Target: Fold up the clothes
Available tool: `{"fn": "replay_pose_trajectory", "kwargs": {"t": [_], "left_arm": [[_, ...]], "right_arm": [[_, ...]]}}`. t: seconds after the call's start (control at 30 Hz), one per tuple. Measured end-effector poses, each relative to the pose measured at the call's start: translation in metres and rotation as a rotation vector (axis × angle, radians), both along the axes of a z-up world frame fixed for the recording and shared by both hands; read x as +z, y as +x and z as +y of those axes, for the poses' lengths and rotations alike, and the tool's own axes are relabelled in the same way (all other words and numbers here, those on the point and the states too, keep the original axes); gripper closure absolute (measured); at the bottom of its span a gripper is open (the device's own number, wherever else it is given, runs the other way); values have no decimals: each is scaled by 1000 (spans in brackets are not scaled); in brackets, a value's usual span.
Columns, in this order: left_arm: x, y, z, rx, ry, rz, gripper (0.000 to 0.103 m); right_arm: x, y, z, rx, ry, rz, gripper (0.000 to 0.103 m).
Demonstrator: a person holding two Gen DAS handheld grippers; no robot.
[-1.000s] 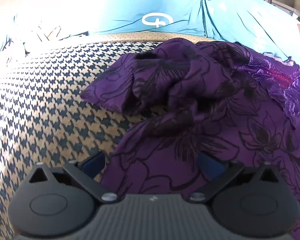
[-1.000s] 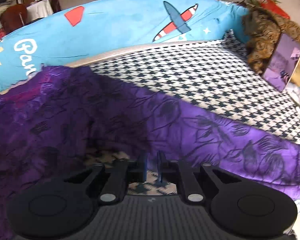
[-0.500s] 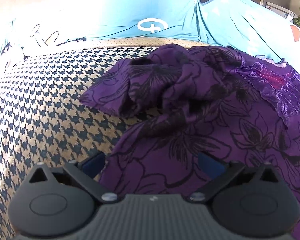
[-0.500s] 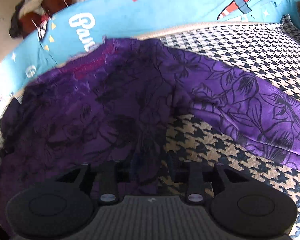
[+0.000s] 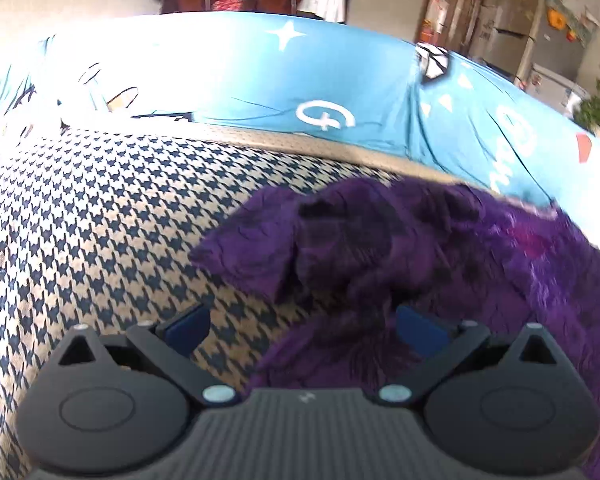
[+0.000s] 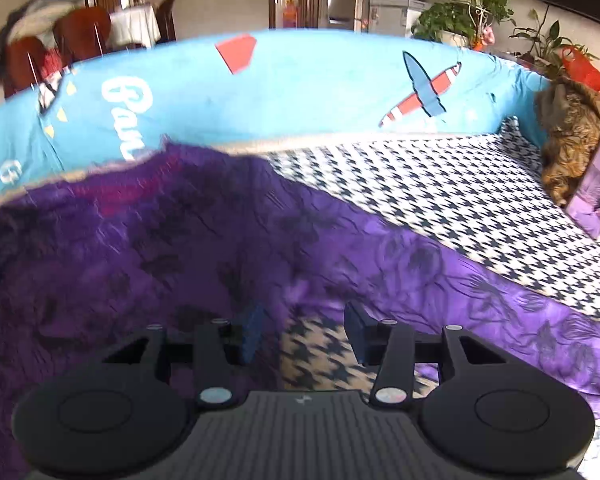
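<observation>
You have one purple garment (image 6: 204,248) bunched on the checked sofa seat (image 5: 100,216). Your left gripper (image 5: 300,328) gapes wide and empty; your right gripper (image 6: 304,332) is opening, gripping nothing. The blue cover (image 6: 300,92) reads "Bau".

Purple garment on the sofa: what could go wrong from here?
1. The right gripper is opening with no cloth between its pads; the next grab may miss an edge.
2. The purple garment is bunched under the open left gripper; pinching there could catch several layers and probably skew the fold.
</observation>
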State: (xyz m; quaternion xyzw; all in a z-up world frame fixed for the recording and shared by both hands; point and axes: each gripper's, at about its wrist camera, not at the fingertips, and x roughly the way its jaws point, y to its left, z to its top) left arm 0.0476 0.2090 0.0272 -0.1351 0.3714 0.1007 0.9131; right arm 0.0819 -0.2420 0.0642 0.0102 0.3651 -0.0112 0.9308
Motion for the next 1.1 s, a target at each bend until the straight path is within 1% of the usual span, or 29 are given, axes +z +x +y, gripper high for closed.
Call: {"fn": "replay_pose_trajectory", "kwargs": {"t": [0.13, 0.23, 0.3, 0.43, 0.53, 0.6, 0.67, 0.8, 0.83, 0.93, 0.97, 1.0, 1.03, 1.1], "left_arm": [[2, 15, 23, 56, -92, -5, 0], [-2, 29, 40, 105, -178, 0, 0], [-4, 37, 46, 118, -211, 5, 0], [-7, 49, 49, 99, -232, 15, 0], [-12, 63, 51, 103, -251, 25, 0], [-17, 71, 50, 83, -257, 49, 0], [-23, 78, 47, 70, -240, 76, 0], [-35, 88, 44, 74, -203, 127, 0], [-37, 89, 44, 78, -200, 133, 0], [-38, 90, 43, 85, -178, 114, 1], [-38, 89, 43, 86, -167, 107, 7], [-37, 89, 42, 87, -150, 102, 16], [-36, 88, 42, 89, -136, 98, 19], [-34, 86, 44, 97, -123, 86, 39]], "right_arm": [[1, 4, 18, 58, 70, -6, 58], [-5, 9, 35, 92, 90, 15, 58], [-9, 14, 49, 120, 93, 30, 58], [-16, 20, 73, 163, 94, 44, 58], [-17, 21, 88, 208, 91, 45, 58], [-19, 22, 97, 230, 84, 51, 58], [-22, 25, 103, 242, 85, 64, 58], [-25, 30, 109, 246, 94, 78, 58], [-26, 32, 110, 247, 96, 80, 58], [-29, 34, 114, 255, 94, 88, 58], [-31, 35, 116, 258, 92, 91, 58], [-32, 36, 117, 259, 91, 95, 58], [-33, 36, 118, 260, 89, 98, 58], [-34, 38, 120, 263, 89, 103, 58]]}}
